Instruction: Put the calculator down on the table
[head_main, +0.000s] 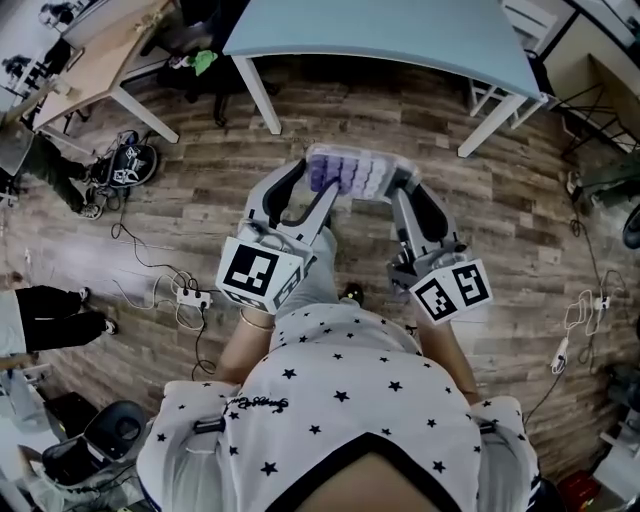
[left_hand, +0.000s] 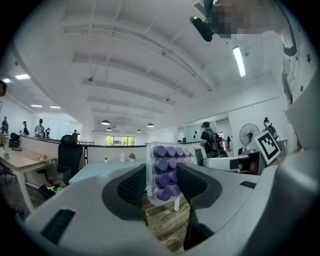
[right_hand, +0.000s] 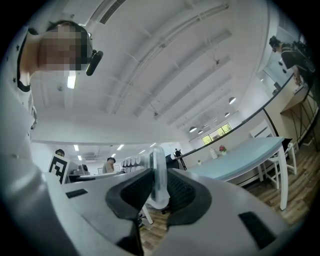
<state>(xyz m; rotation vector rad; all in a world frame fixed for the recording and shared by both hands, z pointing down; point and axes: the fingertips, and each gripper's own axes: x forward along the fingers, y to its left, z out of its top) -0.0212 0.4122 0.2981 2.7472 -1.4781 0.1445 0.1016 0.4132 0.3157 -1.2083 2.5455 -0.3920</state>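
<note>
The calculator (head_main: 360, 172) has a clear case with purple and white round keys. It hangs in the air over the wooden floor, just short of the light blue table (head_main: 400, 40). My left gripper (head_main: 322, 188) is shut on its left end, my right gripper (head_main: 398, 188) on its right end. In the left gripper view the purple keys of the calculator (left_hand: 167, 172) face me between the black pads (left_hand: 134, 187), with the blue table (left_hand: 100, 172) behind. In the right gripper view the calculator (right_hand: 157, 175) shows edge-on, pinched between the pads, and the table (right_hand: 240, 155) lies to the right.
A wooden desk (head_main: 90, 60) stands at the upper left, with a bag (head_main: 125, 165) on the floor beside it. Cables and a power strip (head_main: 190, 295) lie on the floor to my left. A black office chair (left_hand: 69, 152) stands by the blue table, and people stand in the background.
</note>
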